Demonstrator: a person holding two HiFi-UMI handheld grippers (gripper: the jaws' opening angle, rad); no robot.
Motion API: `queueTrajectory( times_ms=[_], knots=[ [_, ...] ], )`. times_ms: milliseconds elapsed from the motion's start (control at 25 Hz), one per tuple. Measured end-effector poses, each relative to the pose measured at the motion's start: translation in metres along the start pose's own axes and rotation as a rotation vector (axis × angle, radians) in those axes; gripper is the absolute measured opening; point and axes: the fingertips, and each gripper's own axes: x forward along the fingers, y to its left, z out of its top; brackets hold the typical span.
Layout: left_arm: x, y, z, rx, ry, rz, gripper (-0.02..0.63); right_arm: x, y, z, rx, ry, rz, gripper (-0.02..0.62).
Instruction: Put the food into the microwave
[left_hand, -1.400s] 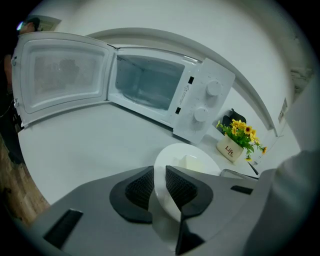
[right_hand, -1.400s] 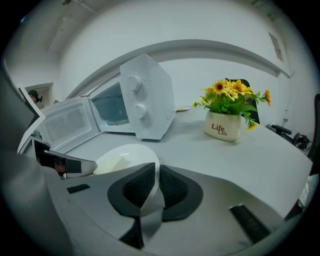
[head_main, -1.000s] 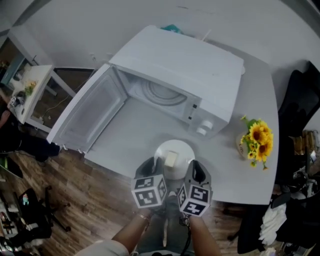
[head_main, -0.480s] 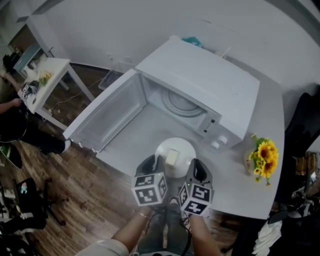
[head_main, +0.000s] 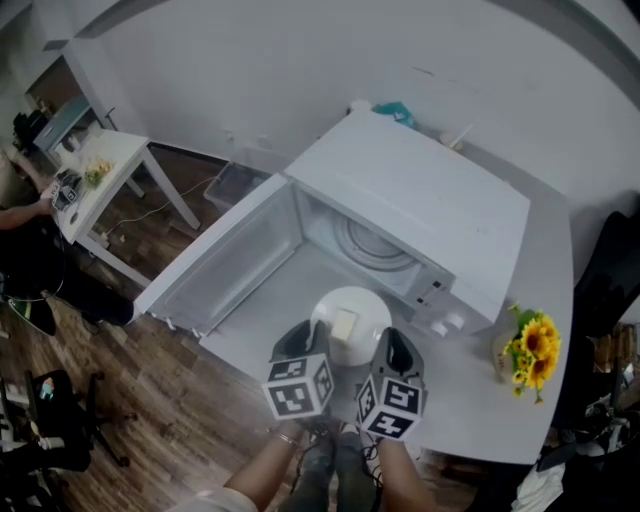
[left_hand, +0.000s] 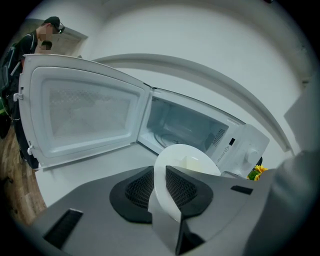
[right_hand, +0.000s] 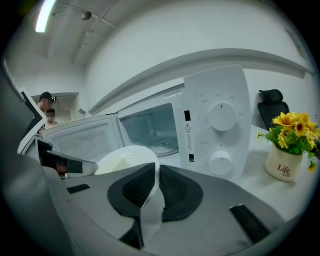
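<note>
Now nearer the open microwave (head_main: 420, 210) at frame centre: plate (head_main: 362, 300) of food (head_main: 345, 323), rim clamped by left gripper (head_main: 303, 342) and right gripper (head_main: 394, 352); insertion likely next.

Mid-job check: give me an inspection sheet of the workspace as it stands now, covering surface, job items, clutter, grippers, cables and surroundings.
Surface: white table, carrying the microwave and a flowerpot.
Job's things: microwave with its door swung wide open and its turntable bare; plate with a pale block of food in front of the opening, not yet inside.
Clutter: sunflower pot right of the microwave; teal item behind it.
Grippers: left gripper and right gripper each shut on the plate's rim, on opposite sides.
Cables: nothing seen on the table.
Surroundings: wood floor, side table, a person at left.
</note>
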Motion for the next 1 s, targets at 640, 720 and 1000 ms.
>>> queueTrajectory(
  times_ms=[640, 720, 1000],
  knots=[
    [0.059, 0.005, 0.064, 0.051, -0.072, -0.037, 0.087, 0.064, 0.005, 0.034, 0.061, -0.092, -0.050, 0.040],
    [0.066, 0.003, 0.070, 0.059, -0.081, -0.045, 0.087, 0.070, 0.003, 0.037, 0.074, -0.102, -0.062, 0.040],
    [0.090, 0.002, 0.085, 0.093, -0.099, -0.073, 0.087, 0.090, -0.001, 0.039, 0.105, -0.115, -0.094, 0.040]
  ],
)
